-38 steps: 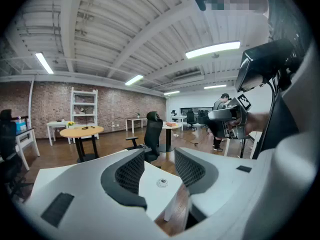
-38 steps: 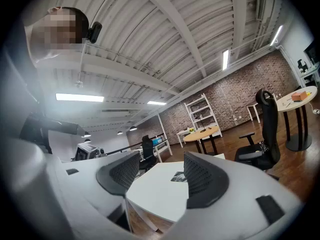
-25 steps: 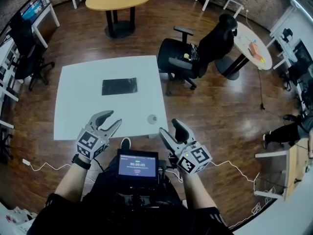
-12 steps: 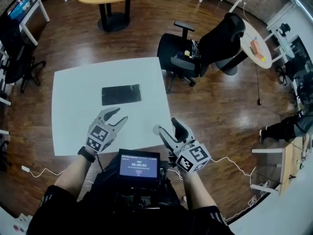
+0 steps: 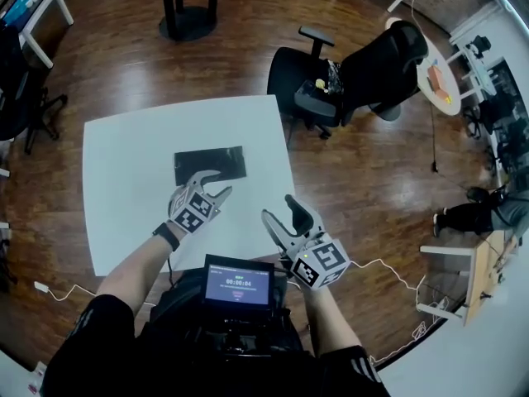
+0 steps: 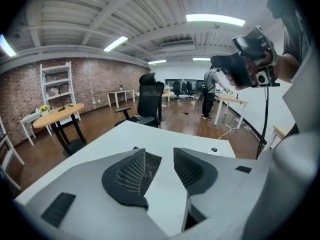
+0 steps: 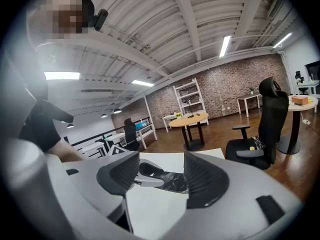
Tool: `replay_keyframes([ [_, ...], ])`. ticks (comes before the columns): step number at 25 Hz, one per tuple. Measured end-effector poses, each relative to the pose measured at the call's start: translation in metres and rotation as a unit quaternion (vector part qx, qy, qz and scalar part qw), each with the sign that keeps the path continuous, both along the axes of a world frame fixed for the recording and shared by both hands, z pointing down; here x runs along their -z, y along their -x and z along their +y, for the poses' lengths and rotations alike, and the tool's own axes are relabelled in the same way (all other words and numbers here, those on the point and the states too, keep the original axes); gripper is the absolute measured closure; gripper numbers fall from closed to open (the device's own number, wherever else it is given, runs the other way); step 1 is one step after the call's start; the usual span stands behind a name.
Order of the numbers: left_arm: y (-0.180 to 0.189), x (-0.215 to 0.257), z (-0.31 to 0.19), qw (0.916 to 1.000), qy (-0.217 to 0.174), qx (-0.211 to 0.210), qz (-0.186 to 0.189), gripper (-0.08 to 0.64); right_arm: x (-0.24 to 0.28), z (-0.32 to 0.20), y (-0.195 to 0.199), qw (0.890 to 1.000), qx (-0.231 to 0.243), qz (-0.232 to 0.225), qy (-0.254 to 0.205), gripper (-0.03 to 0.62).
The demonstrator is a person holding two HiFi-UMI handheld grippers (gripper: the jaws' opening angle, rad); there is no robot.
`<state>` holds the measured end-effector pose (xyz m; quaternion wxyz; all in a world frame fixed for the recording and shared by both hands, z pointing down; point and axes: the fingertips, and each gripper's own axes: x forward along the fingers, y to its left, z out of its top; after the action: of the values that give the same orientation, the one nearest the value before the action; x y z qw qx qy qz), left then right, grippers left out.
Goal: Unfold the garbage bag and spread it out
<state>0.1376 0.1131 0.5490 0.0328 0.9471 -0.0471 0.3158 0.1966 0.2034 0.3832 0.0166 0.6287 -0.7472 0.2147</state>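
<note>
While aimed at the flat, folded black plastic garbage bag (image 5: 210,164), hovers with the left gripper (image 5: 223,181) at the bag's near long edge, contact not clear from above. Jaws parted there with nothing pressed between them, and just drawn a shade closer together, probably narrowing to suit a thin sheet of film. Tilted down toward the sheet, a sensible angle for nipping a top layer off a hard surface rather than pinching the whole stack.

Holds the right gripper (image 5: 278,208) nearer the body, over the near right part of the square white table (image 5: 124,164), apart from the bag. Jaws likewise wide and empty, looking across the tabletop at both the bag and the other gripper, presumably ready to take a second edge once a first is lifted.

Shows the bag near the table's middle, lying square to its edges and not yet opened at all: no fold raised, no corner turned. Seemingly laid there within reach of both hands, with bare tabletop on every side to spread into.

Judged as the approach, with the whole unfolding yet to come. Calls next for a light, shallow bite on one loose edge. Risks sliding the slick packet across the smooth top instead of peeling it open
</note>
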Motion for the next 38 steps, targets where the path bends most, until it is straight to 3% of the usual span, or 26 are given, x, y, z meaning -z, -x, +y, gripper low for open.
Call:
replay_keyframes([
  [9,-0.045,-0.058,-0.023,0.9977,0.028,0.022,-0.058,0.408,-0.04,-0.031,-0.005,0.999,0.028,-0.024,0.026,0.311],
  [20,-0.057,-0.125,-0.04,0.9884,0.028,0.03,-0.146,0.414,-0.126,-0.078,-0.014,0.993,0.07,-0.024,0.091,0.311],
  [26,-0.054,-0.136,-0.037,0.986,0.043,0.028,-0.158,0.447,-0.155,-0.084,-0.015,0.99,0.076,-0.034,0.115,0.313],
  [32,-0.055,-0.136,-0.035,0.9874,0.055,0.031,-0.145,0.542,-0.166,-0.089,-0.016,0.988,0.086,-0.031,0.127,0.311],
  [38,-0.052,-0.131,-0.034,0.9878,0.08,0.045,-0.126,0.56,-0.177,-0.096,-0.019,0.986,0.094,-0.029,0.136,0.313],
])
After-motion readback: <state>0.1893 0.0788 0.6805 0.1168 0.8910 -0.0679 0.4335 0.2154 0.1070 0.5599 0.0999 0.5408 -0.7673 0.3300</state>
